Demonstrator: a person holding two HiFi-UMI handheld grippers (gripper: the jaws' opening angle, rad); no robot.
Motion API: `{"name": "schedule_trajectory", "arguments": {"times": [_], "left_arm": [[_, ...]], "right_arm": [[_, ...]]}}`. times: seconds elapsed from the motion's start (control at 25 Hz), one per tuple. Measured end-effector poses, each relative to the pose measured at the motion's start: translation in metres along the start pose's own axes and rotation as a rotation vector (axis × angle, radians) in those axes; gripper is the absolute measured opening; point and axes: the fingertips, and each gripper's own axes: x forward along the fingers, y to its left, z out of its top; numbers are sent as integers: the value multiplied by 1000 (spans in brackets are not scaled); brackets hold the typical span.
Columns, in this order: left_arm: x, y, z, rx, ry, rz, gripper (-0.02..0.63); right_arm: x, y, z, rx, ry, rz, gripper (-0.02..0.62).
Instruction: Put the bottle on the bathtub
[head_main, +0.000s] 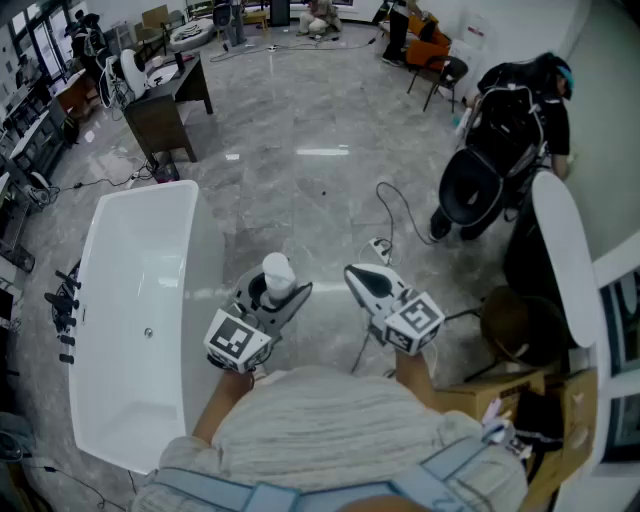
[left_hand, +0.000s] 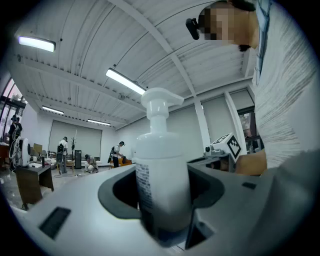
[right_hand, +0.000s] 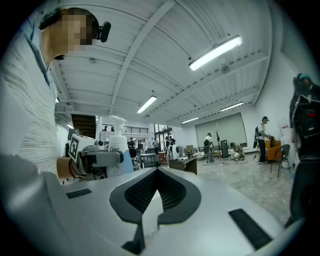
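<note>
A white pump bottle (head_main: 277, 274) stands upright between the jaws of my left gripper (head_main: 277, 292), which is shut on it. In the left gripper view the bottle (left_hand: 161, 175) fills the middle, pump head up, clamped low in the jaw pocket. The white bathtub (head_main: 140, 320) lies on the floor to the left of that gripper, its near rim (head_main: 205, 290) close beside it. My right gripper (head_main: 362, 283) is held to the right of the bottle, jaws together and empty (right_hand: 156, 176). It also shows the bottle (right_hand: 119, 156) and the left gripper off to its left.
A dark faucet fitting (head_main: 64, 305) sits at the tub's left side. A cable and power strip (head_main: 380, 246) lie on the floor ahead. A black stroller (head_main: 495, 165), a white board (head_main: 565, 255) and cardboard boxes (head_main: 520, 400) crowd the right. A dark desk (head_main: 165, 105) stands beyond the tub.
</note>
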Motion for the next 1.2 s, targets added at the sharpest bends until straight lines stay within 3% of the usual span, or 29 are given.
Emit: {"name": "schedule_trajectory", "arguments": {"times": [0.44, 0.64, 0.84, 1.2], "left_arm": [[1, -2, 1, -7, -5, -8, 250], [2, -4, 2, -11, -3, -1, 250], [3, -3, 5, 8, 1, -7, 250], [-19, 36, -1, -15, -4, 0, 249]], "right_arm": [[0, 0, 2, 8, 4, -3, 0], [-2, 10, 16, 65, -76, 81, 0], [7, 16, 18, 15, -70, 99, 2], [49, 31, 18, 21, -63, 95, 2]]}}
